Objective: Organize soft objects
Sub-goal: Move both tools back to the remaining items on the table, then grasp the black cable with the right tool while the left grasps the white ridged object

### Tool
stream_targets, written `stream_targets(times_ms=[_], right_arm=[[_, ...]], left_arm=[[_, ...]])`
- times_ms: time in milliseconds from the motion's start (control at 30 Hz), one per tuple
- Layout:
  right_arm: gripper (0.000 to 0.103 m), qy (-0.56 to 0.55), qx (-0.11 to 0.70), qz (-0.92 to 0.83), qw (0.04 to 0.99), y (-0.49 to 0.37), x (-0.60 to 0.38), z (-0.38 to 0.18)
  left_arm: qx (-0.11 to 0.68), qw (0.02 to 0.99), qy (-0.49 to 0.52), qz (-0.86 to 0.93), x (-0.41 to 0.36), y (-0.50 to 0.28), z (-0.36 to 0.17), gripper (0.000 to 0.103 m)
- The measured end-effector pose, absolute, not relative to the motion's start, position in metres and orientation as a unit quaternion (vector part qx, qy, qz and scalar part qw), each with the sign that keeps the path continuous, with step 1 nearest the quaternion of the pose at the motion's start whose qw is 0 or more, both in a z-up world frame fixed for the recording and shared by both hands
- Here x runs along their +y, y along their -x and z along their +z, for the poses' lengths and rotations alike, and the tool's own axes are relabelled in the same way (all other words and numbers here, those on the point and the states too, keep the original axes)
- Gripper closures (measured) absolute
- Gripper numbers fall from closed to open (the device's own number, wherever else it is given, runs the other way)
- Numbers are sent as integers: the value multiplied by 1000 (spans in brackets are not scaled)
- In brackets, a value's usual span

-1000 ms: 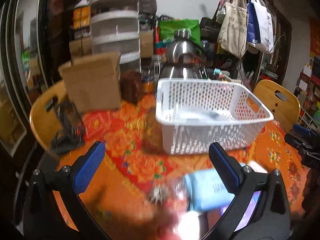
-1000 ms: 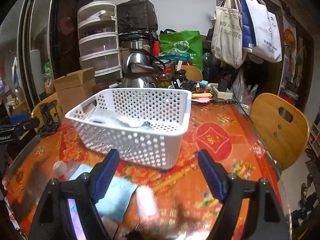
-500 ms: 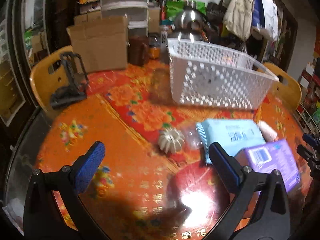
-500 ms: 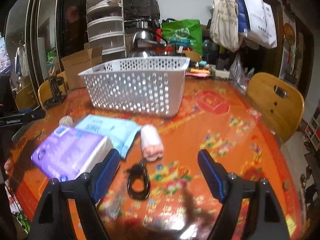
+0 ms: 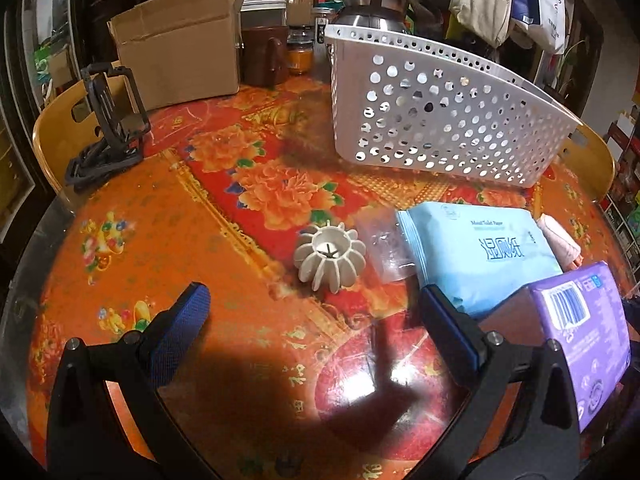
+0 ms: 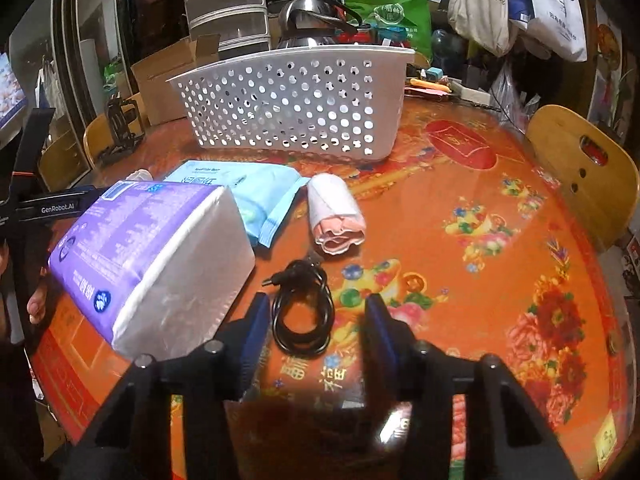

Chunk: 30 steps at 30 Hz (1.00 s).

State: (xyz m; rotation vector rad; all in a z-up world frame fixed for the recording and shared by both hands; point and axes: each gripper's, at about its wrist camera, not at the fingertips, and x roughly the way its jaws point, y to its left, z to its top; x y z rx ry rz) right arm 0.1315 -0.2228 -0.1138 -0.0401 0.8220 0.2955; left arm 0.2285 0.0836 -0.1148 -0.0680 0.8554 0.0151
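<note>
Two hand-held grippers over the surface: left hand-held gripper (image 5: 312,320) spread wide, empty; right hand-held gripper (image 6: 314,326) closing, nothing clamped, coiled black cable (image 6: 302,312) between its jaws. Rolled pink cloth (image 6: 336,214) lies just ahead; white basket (image 6: 296,104) beyond. Advisable: skip cable, pinch roll mid-length.

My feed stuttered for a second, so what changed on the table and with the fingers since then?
Both grippers came down toward the table. The right gripper is closing, its fingers now straddling the coiled black cable but not pressing it. The left gripper stays wide open, holding nothing. The white basket, blue wipes pack, purple tissue pack and rolled pink cloth lie where they were.
</note>
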Motion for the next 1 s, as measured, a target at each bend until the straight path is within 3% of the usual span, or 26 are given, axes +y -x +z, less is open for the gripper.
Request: stream_targets(times_ms=[133,233,633,700,867,900,1000], right_arm=[[75,21,405,151,902,-133,-218,-117],[75,25,404,149,902,-133,-217,-117],[76,27,403,149,903,-133,-216,-116],[76,29,402,148,903,-133,-216,-116],[76,35,400,144,905,-132,-216,-115],[86,36,397,143,906,-131,-215,-114],[92,33,392,142,908,-129,-217,-113]], left_arm=[[421,907,25,10,81,-235,-119,0],[424,905,17,12,77,-237,-123,3],[431,902,16,14,79,-251,-128,46],[429,903,15,12,78,-251,-129,62],[431,902,34,4,83,-252,-130,63],[430,902,38,5,84,-252,-131,63],[418,907,46,10,88,-249,-128,63]])
